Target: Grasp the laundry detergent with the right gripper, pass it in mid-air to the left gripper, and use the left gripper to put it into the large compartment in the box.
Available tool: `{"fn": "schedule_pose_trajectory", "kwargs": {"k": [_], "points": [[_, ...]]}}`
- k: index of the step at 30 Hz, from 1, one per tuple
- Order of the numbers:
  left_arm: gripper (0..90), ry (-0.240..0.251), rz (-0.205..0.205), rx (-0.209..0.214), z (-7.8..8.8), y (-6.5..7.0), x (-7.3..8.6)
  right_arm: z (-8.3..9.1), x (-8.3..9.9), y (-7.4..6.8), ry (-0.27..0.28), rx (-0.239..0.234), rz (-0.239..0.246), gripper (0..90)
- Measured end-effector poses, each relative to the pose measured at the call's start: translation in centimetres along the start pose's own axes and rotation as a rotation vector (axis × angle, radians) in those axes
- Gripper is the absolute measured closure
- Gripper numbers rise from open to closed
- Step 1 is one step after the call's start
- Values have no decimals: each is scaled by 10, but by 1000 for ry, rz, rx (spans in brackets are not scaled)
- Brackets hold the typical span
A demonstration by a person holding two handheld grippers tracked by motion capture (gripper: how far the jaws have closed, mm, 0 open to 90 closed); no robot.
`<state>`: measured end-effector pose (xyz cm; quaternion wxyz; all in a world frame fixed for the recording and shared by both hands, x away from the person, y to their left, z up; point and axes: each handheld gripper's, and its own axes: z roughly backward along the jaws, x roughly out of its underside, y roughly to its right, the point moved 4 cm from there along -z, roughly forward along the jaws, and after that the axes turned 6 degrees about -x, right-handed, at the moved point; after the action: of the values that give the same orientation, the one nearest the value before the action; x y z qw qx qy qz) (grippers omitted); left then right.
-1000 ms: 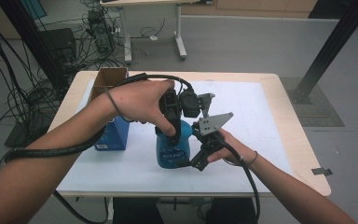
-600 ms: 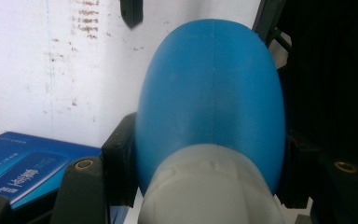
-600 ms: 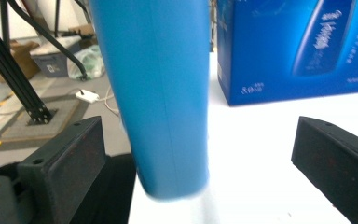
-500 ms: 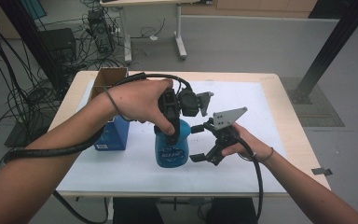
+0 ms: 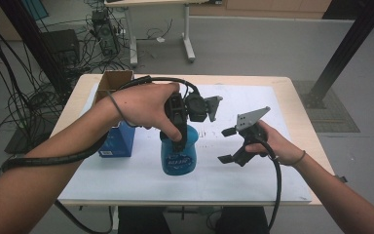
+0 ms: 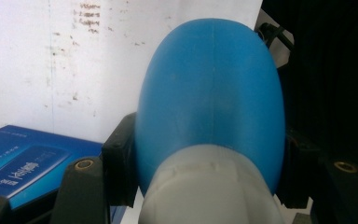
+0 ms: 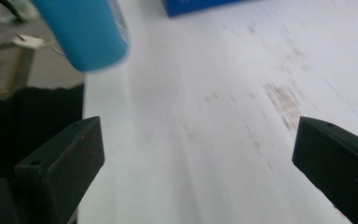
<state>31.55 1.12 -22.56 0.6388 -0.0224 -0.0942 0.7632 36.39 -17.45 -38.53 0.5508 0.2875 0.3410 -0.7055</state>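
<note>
In the high view the left claw (image 5: 179,141) pinches the neck of the blue spray bottle (image 5: 177,157), which stands upright on the white sheet covering the tabletop (image 5: 292,85); the blue carton (image 5: 119,139) sits just left of the bottle and an open cardboard box (image 5: 114,80) behind that; the right claw (image 5: 230,145) hangs well to the right of the bottle with its jaws spread and nothing between them. The step in hand looks like steadying the bottle with one hand while the other frees itself; the next move probably calls for the right claw to come back to the bottle's top and line up on the white cap.

In the left gripper view the black pads (image 6: 119,158) press on either side of the bottle's blue shoulder (image 6: 212,102), just above the white collar (image 6: 209,186).

In the right gripper view the jaws stand wide apart over bare sheet; the bottle's base (image 7: 86,32) shows up-left.

Against the earlier frames, the right claw has drawn away rightward from the bottle; the left claw and bottle have stayed put.
</note>
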Motion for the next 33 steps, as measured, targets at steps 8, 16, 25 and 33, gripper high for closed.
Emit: {"fn": "schedule_pose_trajectory", "kwargs": {"k": [8, 16, 25, 33], "points": [[377, -2, 16, 3, 0, -1, 3, 18, 18, 23, -173, 106, -121, 29], [377, -10, 24, -2, 3, -2, 5, 34, 33, 34, -340, 153, -212, 36], [377, -5, 40, -5, 6, -3, 7, 41, 48, 41, -508, 178, -332, 44], [377, -11, 89, -10, 14, -11, 5, 42, 50, 43, -527, 194, -338, 45]]}}
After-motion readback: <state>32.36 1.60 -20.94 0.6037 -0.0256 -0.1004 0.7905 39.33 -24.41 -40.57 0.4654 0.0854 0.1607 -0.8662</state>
